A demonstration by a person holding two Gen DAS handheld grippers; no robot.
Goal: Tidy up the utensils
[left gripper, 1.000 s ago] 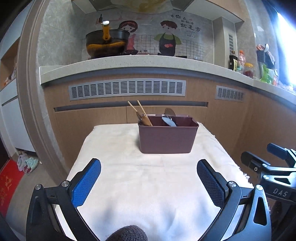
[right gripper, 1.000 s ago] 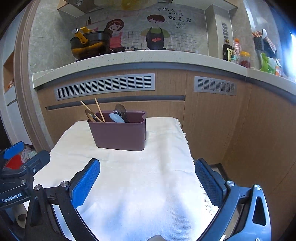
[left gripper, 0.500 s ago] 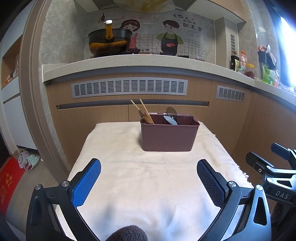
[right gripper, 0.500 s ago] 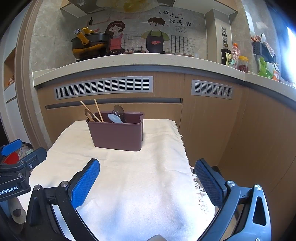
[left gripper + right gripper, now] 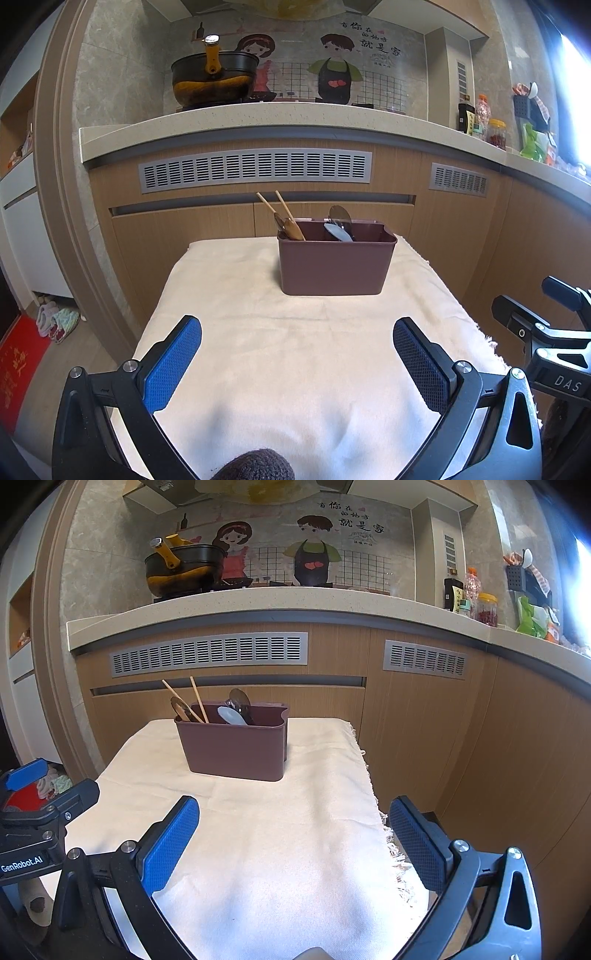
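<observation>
A maroon utensil holder (image 5: pixel 334 264) stands at the far end of a small table covered by a cream cloth (image 5: pixel 295 350); it also shows in the right wrist view (image 5: pixel 236 751). Wooden chopsticks (image 5: pixel 286 218) and a wooden spoon lean in its left part, metal spoons (image 5: pixel 340 227) in its middle. My left gripper (image 5: pixel 297 339) is open and empty, well short of the holder. My right gripper (image 5: pixel 293 818) is open and empty, over the cloth's near right edge.
A wooden cabinet front with grey vents (image 5: pixel 255 170) stands behind the table under a stone counter (image 5: pixel 258 118) with a black pot (image 5: pixel 214 79). Jars and bottles (image 5: pixel 476 598) stand on the counter at right. Slippers (image 5: pixel 55 319) and a red mat (image 5: pixel 16 373) lie on the floor at left.
Both grippers have drawn back and risen slightly from the holder, which now looks a little smaller. Both stay open and empty. The utensils have not moved.
</observation>
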